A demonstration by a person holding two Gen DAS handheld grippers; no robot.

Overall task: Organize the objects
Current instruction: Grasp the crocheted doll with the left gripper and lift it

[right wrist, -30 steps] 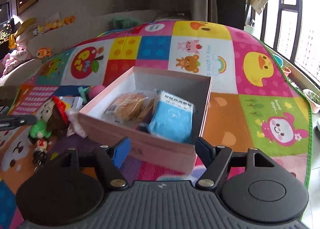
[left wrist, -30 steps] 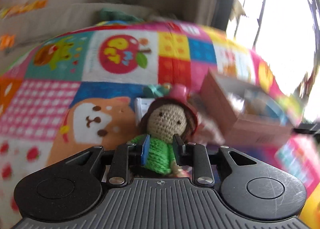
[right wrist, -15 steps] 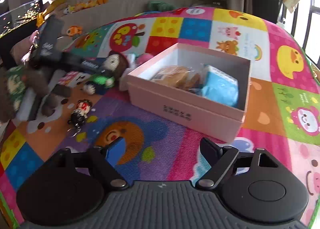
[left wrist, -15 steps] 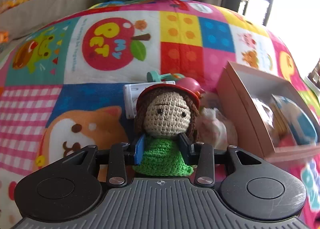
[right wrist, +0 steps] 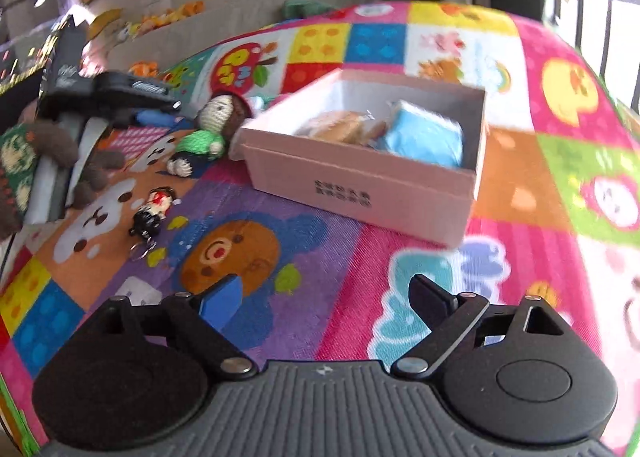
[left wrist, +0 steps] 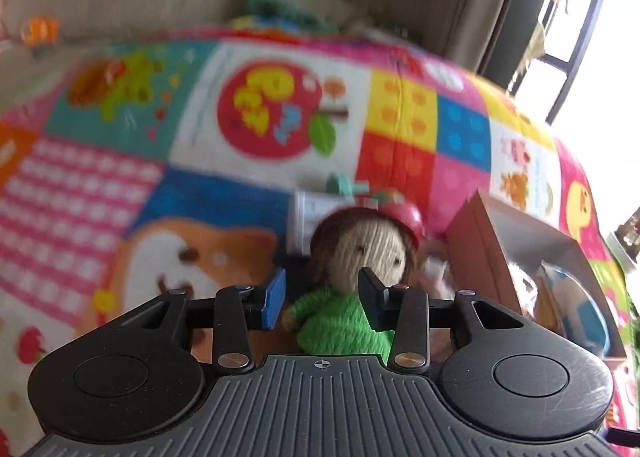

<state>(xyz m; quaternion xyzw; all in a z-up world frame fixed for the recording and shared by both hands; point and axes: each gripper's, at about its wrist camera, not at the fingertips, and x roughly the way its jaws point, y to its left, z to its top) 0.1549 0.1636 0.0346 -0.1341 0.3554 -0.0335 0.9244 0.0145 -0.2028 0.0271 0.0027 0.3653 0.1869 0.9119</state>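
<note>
Doll [left wrist: 340, 297]: between parted, unpressing fingers of left gripper [left wrist: 322, 299], lengthwise ahead. Box [right wrist: 360, 177] to its right. Right gripper [right wrist: 324, 297] opening, empty.

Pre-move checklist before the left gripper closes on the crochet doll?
1. Crochet doll between the left gripper pads: ok.
2. Pads gripping the doll: not ok, a gap shows on the blue pad's side.
3. Pink box open, lid off: ok.
4. Room in the box beside the blue packet and snack bag: cannot tell.
5. Right gripper empty, jaws opening, clear of the box: ok.
6. Keychain figure out on the mat, away from both grippers: ok.
</note>
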